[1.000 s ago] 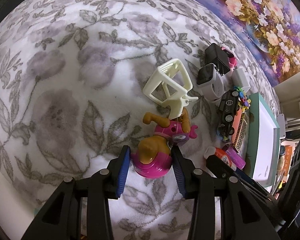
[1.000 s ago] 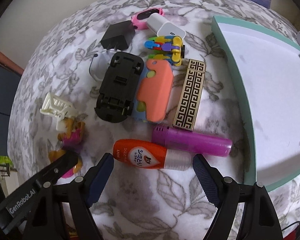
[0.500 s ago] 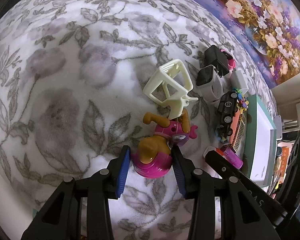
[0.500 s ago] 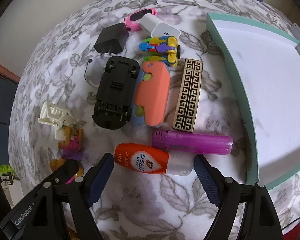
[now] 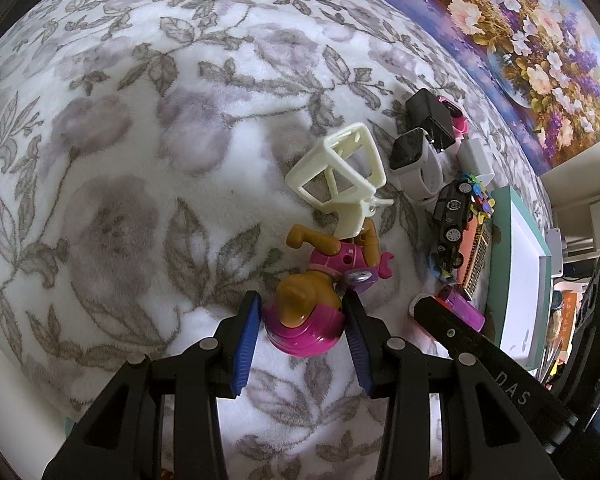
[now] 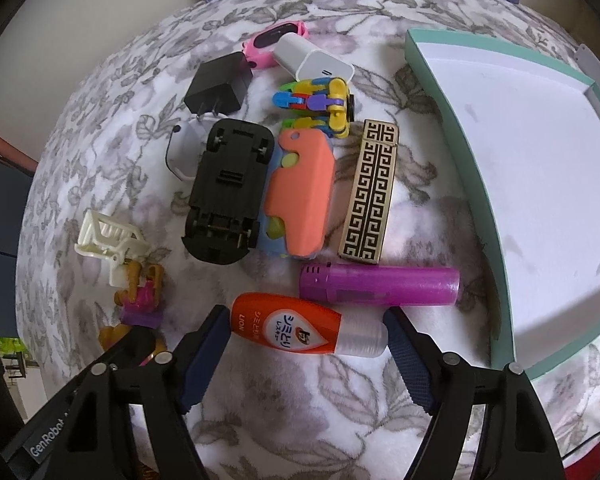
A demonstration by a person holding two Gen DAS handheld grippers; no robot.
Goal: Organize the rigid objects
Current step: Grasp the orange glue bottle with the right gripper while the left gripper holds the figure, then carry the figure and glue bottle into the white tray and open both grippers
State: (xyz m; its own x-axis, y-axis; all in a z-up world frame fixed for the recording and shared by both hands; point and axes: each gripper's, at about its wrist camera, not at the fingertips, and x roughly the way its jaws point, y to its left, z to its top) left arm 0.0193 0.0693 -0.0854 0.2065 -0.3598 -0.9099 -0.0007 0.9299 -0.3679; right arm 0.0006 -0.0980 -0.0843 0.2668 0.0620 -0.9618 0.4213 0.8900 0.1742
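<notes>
The orange bottle [image 6: 300, 330] lies on its side directly between the pads of the right gripper [image 6: 306, 344], its orange end at one pad and its clear cap at the other. The jaws are closing on it; whether the pads already press cannot be told, though both ends appear at or just short of contact. An end-to-end hold would suit a lift toward the teal tray [image 6: 460, 128], which sits to the gripper's right and is empty in the part seen.

The left gripper [image 5: 302, 330] is clamped on the magenta base of the toy dog figure [image 5: 306, 320], pads on both sides. A cream plastic frame [image 5: 340, 168] rests against the figure's far end, ahead of the fingertips, and may drag or tip when the figure is raised.

Just ahead of the bottle lies a purple tube [image 6: 380, 284], close alongside and the nearest obstruction. Beyond it stand an overturned black toy car [image 6: 228, 192], an orange case [image 6: 300, 196] and a gold patterned box [image 6: 370, 192], then a multicoloured toy [image 6: 316, 100], a black plug [image 6: 218, 88], a white charger [image 6: 312, 62] and a pink watch [image 6: 276, 38]. All rest on a floral blanket [image 6: 380, 420].
</notes>
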